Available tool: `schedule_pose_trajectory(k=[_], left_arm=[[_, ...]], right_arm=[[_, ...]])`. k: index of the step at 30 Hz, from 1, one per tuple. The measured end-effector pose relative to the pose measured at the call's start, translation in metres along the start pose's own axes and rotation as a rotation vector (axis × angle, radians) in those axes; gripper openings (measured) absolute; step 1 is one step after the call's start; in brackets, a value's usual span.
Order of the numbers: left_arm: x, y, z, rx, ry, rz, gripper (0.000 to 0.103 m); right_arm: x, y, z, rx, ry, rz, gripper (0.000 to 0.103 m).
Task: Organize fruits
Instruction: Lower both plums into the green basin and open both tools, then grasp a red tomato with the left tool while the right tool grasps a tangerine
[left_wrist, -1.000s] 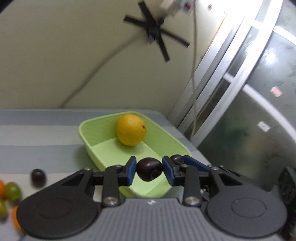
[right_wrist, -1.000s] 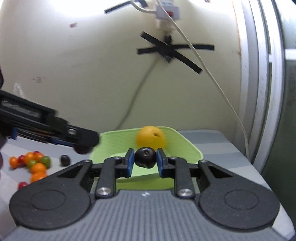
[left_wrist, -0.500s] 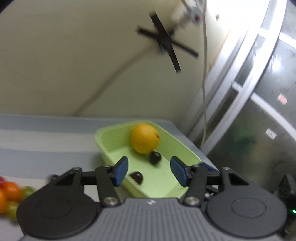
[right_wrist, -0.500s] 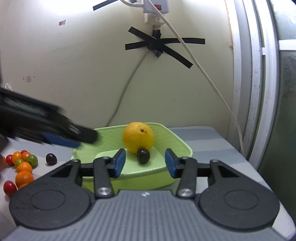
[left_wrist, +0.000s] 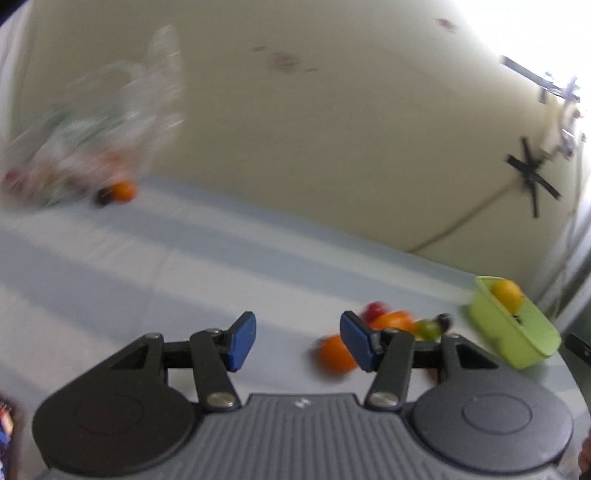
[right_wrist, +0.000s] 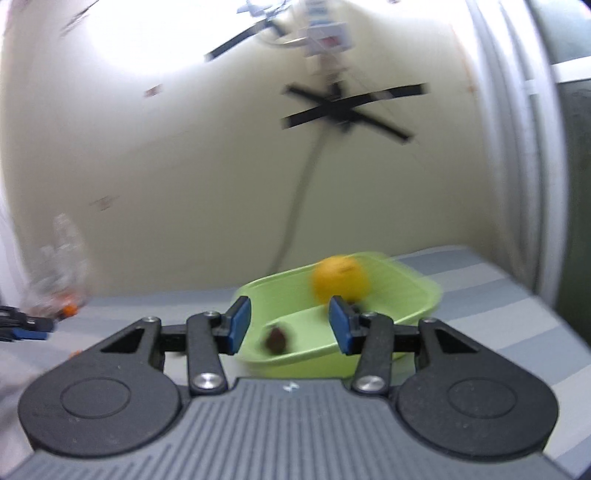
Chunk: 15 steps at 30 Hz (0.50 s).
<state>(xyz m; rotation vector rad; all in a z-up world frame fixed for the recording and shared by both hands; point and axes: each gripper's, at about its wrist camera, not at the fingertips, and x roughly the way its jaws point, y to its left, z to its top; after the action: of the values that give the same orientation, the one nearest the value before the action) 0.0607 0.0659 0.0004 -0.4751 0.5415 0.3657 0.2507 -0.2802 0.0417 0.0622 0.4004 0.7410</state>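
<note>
The worktop (left_wrist: 184, 258) under its striped cloth carries everything, and the green tray (right_wrist: 417, 295) serves as the landmark. Inside the tray sit a large orange (right_wrist: 340, 280) toward the back and a small dark fruit (right_wrist: 275, 339) on the floor near the front wall. In the left wrist view, a loose cluster of small fruits (left_wrist: 391, 321) lies on the cloth just beside the tray.

The left hand-held gripper (left_wrist: 297, 341) stands partly open and empty over the cloth near that cluster; the right hand-held gripper (right_wrist: 286, 325) is likewise partly open and empty, facing the tray.

Risks, as I judge them: a fast sweep could knock the cluster so that round fruits roll off the worktop; a jaw could clip the tray's rim and shift it; a pinch off-centre could squirt a small fruit away.
</note>
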Motion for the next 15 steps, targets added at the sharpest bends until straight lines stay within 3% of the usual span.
schedule_pose_trajectory(k=[5,9,12,15], left_arm=[[-0.001,0.01,-0.011,-0.003,-0.003,-0.037,0.052],[0.01,-0.012,-0.014,0.063,0.004,-0.069,0.055],[0.012,-0.031,-0.021,0.065,0.033,-0.161,0.055],[0.011,-0.064,-0.031,0.162,0.041,-0.23,0.055]], right_arm=[[0.008,0.051,-0.02,-0.08,0.089,0.112,0.049],[0.019,0.074,-0.033,-0.138,0.158,0.113,0.049],[0.022,0.081,-0.036,-0.162,0.184,0.11,0.049],[0.024,0.084,-0.038,-0.192,0.196,0.096,0.05]])
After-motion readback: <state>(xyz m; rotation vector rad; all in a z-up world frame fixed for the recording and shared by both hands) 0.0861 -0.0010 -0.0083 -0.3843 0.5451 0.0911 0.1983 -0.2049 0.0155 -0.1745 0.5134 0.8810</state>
